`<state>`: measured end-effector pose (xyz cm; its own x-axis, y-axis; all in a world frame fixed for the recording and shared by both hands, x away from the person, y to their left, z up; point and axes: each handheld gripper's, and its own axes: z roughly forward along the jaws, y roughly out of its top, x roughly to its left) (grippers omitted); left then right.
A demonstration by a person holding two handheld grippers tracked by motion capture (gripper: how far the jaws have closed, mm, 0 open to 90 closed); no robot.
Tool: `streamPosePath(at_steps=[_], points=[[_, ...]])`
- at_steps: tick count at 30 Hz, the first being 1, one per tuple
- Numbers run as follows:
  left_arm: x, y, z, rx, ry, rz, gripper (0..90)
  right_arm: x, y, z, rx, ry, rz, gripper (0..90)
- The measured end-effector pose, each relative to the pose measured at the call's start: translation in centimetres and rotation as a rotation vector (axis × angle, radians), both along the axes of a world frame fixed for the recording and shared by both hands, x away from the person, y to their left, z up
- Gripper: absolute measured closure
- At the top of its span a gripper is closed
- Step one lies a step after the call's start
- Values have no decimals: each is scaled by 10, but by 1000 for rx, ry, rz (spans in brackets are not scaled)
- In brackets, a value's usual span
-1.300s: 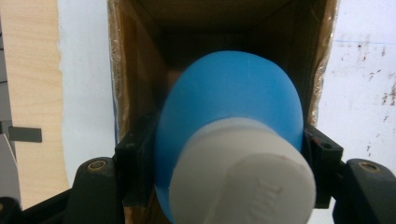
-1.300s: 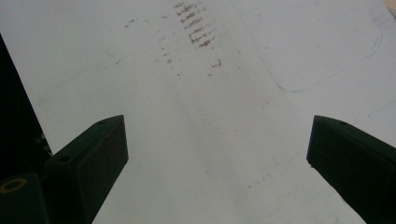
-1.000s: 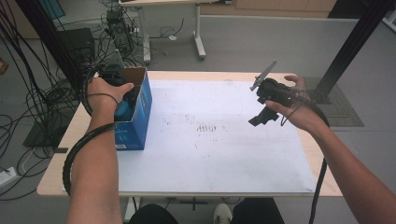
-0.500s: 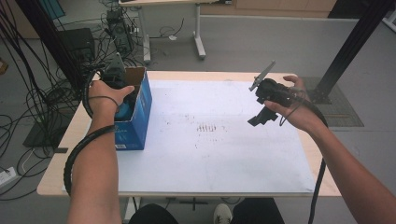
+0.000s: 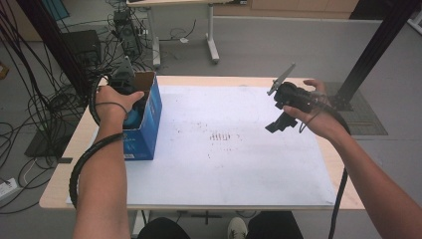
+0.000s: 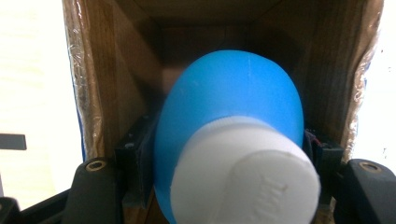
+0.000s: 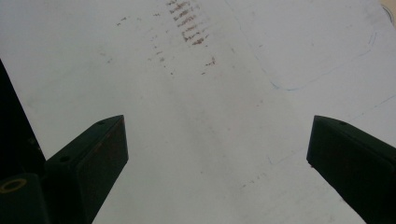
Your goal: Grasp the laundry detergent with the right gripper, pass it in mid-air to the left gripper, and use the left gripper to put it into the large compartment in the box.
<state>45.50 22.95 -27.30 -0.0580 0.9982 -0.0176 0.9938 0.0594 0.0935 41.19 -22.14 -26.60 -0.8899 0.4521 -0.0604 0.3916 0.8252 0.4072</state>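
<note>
Likely light, slick, rigid blue plastic bottle with white cap (image 6: 229, 135) in blue cardboard box (image 5: 144, 134) at 9 o'clock: left tongs (image 6: 224, 186) clamp its shoulder, right tongs (image 7: 217, 154) gape idle.

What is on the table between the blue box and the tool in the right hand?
Nothing stands there: in the high view, just bare white paper with faint brown smudges lies between the blue box and the right tool.

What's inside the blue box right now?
Inside the blue box a blue bottle with a white cap sits between the left gripper jaws, which are closed on its sides. The bottle covers the box's floor, so anything beneath it is hidden.
</note>
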Motion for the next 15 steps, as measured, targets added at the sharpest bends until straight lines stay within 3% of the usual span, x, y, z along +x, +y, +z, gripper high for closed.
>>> streamPosePath(at_steps=[15], points=[[0,1,-1,-5,-8,6,348,1,2,-1,-4,4,7,52]])
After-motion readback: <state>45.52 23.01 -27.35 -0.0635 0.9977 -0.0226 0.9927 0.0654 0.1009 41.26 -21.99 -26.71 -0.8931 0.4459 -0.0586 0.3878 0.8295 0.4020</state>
